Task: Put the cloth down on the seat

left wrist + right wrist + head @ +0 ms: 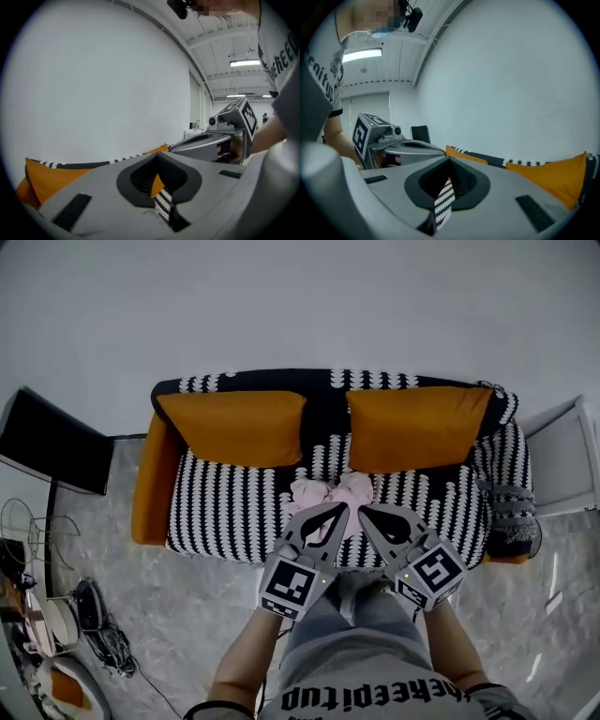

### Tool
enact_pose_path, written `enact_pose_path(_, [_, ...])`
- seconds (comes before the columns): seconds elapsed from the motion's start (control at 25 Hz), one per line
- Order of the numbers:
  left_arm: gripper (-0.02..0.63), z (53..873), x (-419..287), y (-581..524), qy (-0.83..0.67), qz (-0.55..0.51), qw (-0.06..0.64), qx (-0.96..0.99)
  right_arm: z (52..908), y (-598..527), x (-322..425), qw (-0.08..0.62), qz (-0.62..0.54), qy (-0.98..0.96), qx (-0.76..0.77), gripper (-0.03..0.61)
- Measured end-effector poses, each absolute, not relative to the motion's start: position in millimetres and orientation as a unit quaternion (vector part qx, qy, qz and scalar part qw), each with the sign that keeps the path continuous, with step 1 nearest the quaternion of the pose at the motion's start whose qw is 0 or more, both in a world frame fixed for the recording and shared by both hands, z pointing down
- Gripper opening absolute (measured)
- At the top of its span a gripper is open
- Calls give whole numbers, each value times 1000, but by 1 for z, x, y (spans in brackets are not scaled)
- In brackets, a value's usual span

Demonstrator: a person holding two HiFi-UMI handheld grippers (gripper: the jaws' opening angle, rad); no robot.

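Observation:
A crumpled pink cloth [325, 492] lies in the middle of the sofa seat [225, 512], which is covered in black and white print. My left gripper [343, 507] and right gripper [362, 511] hang side by side above the seat's front edge, their tips over the near part of the cloth in the head view. Both are shut with nothing held. In the left gripper view the left gripper [157, 159] points at the white wall over the sofa back, with the right gripper [220, 140] beside it. In the right gripper view the right gripper [449, 163] is shut too, the left gripper [393, 140] alongside.
Two orange cushions [239, 426] [412, 427] lean against the sofa back. A grey knitted thing [512, 514] sits at the seat's right end. A black panel [52, 446] stands left of the sofa, a white piece of furniture [562, 465] right. Wire racks and cables [56, 615] lie on the floor at left.

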State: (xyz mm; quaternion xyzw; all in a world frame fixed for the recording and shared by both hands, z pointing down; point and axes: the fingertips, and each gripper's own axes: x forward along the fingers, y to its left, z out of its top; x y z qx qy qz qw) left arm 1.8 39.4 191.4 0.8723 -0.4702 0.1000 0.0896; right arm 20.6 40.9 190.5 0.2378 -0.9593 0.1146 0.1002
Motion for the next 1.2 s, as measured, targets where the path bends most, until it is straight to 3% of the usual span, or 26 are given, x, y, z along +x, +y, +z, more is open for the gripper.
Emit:
enact_pose_path(0.28, [25,160,-1,42,-489,75,65,866,167,43,19,79,99,-970,209,-5])
enact_pose_path(1.2, [25,141,5,59,-514,54,76,853,133,62,16,56,53,-982,173,-5])
